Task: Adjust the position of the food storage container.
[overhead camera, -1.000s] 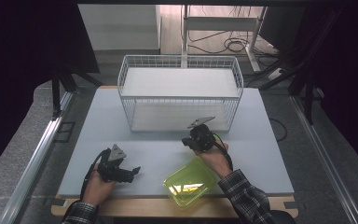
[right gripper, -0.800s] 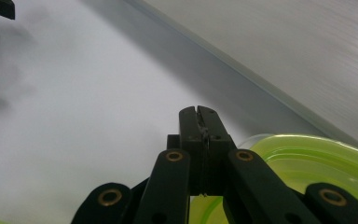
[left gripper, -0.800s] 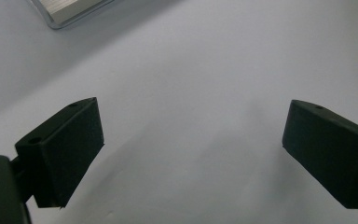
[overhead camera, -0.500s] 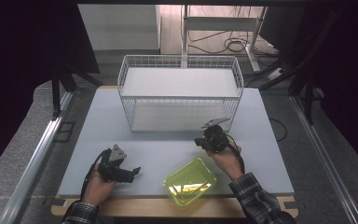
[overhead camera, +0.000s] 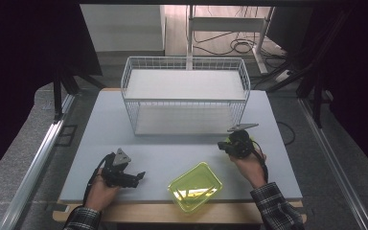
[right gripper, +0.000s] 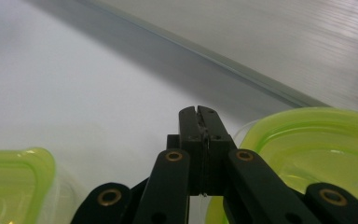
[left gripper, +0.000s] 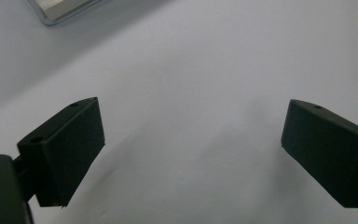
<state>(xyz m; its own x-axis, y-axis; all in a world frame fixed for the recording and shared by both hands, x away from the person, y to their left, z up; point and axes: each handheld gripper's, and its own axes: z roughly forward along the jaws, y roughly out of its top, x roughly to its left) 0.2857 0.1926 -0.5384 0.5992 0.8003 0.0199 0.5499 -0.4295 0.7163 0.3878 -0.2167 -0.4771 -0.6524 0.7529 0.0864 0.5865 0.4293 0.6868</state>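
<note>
A yellow-green plastic container (overhead camera: 195, 186) sits at the table's near edge, between both hands. The left gripper (left gripper: 191, 154) rests with jaws wide apart; the right gripper (right gripper: 199, 122) has jaws pressed together, empty. A white wire basket (overhead camera: 186, 93) stands behind. Likely next: spread the jaws before approaching the rim.

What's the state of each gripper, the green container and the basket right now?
left gripper: open, jaws wide apart, low over the bare table, holding nothing.
right gripper: shut, jaws pressed together, raised near the basket's front right corner.
green container: upright on the table near its front edge, ungripped; lid on or off unclear.
wire basket: upright at the far side.
</note>
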